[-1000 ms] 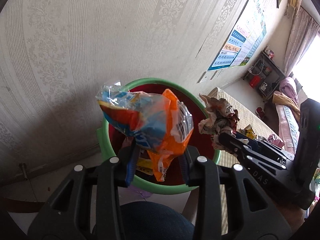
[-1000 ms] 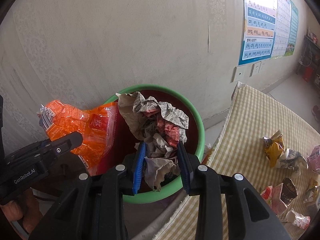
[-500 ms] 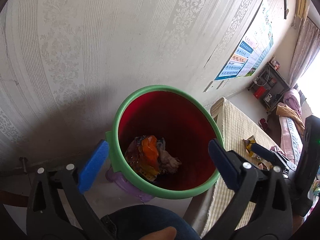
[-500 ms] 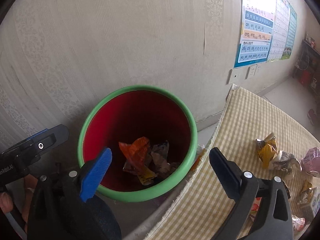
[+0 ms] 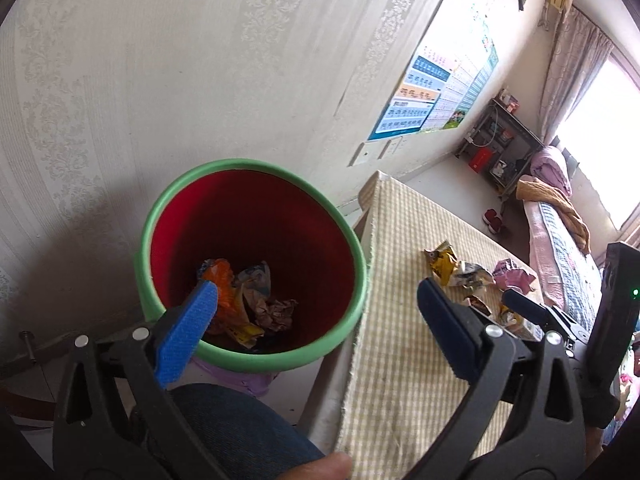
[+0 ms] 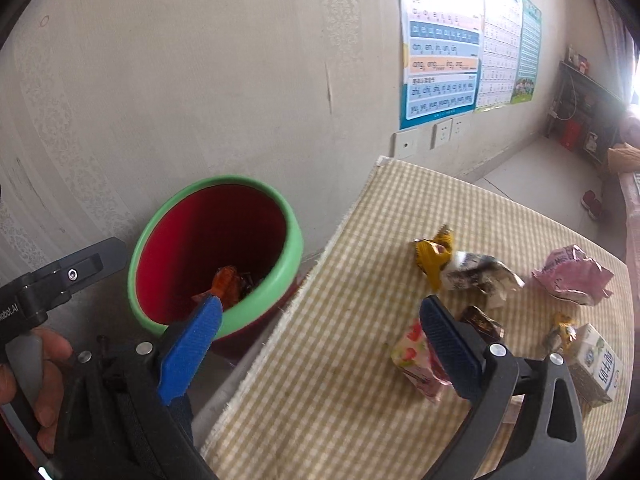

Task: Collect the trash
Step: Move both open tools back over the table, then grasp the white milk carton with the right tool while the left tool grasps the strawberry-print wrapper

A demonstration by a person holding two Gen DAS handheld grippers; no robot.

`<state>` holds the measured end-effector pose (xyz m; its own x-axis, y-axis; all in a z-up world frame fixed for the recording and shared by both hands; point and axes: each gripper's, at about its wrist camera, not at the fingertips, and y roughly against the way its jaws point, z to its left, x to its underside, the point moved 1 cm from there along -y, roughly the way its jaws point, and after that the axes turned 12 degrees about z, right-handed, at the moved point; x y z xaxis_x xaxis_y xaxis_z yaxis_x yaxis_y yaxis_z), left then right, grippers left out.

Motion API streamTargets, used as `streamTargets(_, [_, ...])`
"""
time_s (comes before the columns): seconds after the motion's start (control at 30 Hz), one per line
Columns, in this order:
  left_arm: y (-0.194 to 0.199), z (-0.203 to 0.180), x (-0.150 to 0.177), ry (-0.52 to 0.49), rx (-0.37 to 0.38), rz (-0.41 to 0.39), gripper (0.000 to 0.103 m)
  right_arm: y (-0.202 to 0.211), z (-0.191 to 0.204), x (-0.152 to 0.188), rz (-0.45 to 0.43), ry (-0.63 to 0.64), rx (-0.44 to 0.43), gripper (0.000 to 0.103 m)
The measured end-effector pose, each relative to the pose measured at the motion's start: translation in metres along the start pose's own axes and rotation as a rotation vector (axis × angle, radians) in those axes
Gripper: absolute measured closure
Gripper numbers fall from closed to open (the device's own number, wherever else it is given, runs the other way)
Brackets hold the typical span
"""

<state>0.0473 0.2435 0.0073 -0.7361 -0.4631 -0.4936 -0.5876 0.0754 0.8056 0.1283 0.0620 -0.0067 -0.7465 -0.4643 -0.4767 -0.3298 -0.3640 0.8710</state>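
A red bin with a green rim stands by the wall, left of the table. Crumpled wrappers and paper lie at its bottom. My left gripper is open and empty over the bin's near rim and the table edge. My right gripper is open and empty over the table's left part. On the checked cloth lie a yellow wrapper, a silver wrapper, a pink wrapper, a strawberry-print packet and a small white carton.
The table with its yellow checked cloth abuts the bin. A patterned wall with posters and sockets stands behind. A person's knee is below the bin; a hand holds the left gripper. A bed lies far right.
Both grippers opened: the orange snack bag and the crumpled paper dropped into the bin. Both then swung right, bringing the table and its litter into view.
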Motion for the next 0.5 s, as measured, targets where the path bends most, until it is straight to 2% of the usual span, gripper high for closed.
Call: streamTargets(0.5, [-0.044,-0.104,0.03,-0.21,0.118,0.135,0.005,0.046,-0.152,0.076,0.007,-0.259,0.167,0.007])
